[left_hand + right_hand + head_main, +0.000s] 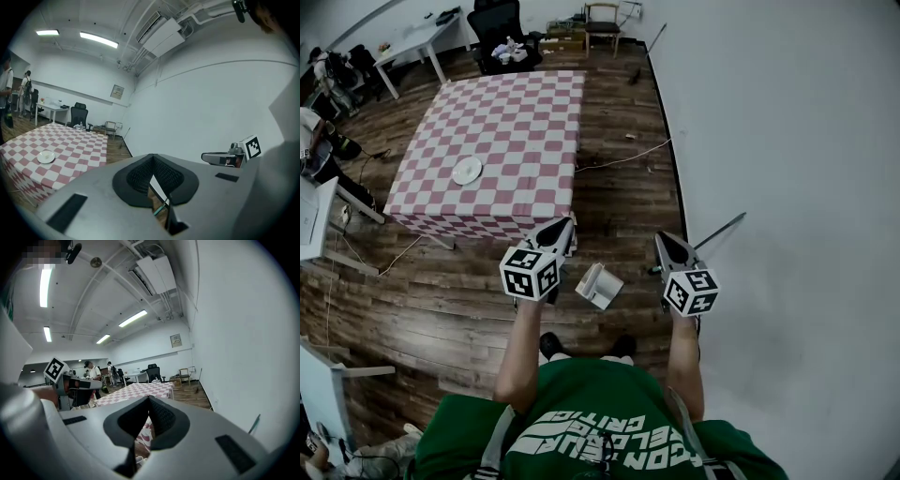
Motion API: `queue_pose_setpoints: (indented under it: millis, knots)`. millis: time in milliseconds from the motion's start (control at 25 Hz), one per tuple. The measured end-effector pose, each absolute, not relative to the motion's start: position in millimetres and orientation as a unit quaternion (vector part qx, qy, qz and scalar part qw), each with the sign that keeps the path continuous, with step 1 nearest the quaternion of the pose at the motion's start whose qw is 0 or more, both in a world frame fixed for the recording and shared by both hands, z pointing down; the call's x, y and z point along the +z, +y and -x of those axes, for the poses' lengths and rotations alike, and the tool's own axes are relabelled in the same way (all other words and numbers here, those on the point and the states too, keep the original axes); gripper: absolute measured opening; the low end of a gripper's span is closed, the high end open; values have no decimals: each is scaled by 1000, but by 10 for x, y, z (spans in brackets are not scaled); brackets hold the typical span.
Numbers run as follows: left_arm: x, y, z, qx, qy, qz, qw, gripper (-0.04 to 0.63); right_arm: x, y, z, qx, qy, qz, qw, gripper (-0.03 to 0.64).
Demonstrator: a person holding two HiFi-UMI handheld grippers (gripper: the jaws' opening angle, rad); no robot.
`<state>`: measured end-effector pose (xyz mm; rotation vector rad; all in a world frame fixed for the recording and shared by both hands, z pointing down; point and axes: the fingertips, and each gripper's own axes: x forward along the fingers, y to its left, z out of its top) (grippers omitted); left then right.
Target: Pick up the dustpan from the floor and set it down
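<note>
The person in the green shirt [600, 422] stands on the brown wood floor [619, 187] and holds one gripper in each hand, out in front. The left gripper [564, 225] is shut tight, with its two black tips pressed together and nothing between them. The right gripper [662, 238] looks the same in its own view, tips together and nothing held. Both point ahead and a little down. The dustpan [600, 286] is a small whitish thing that lies on the floor just in front of the person's shoes [551, 345]. From the head view it shows between the two grippers. It is down below them, and no gripper touches it. A thin stick [722, 230] slants by the white wall [787, 141], near the right gripper. Farther ahead is a table [497, 141] with a red and white checked cloth. A small white plate [467, 170] sits on the cloth, near the left side. A black chair [502, 33] stands behind the table, at the far end of the room.
</note>
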<state>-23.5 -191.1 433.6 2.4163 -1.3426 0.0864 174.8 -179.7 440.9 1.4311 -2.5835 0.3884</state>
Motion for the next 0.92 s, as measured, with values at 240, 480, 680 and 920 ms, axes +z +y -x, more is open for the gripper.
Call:
queue_pose_setpoints:
  millis: [240,480,680,920]
  knots:
    - [4358,-1896,274,36,-476,-858,188,3,4392,-1795,-1740,130,-864,-480,81,8]
    - [4393,-1908,288,36,-474,-859,191,3,4403,-1807,-1714,127,-865,-478,84,8]
    - [4387,-1906,299,34,-472,-859,194,3,4394,-1808,-1701,126,-865,-479,87,8]
    - [4381,-1929,293,33,-471,-860,194,3,4402,-1832,-1700,124,-865,-478,91,8]
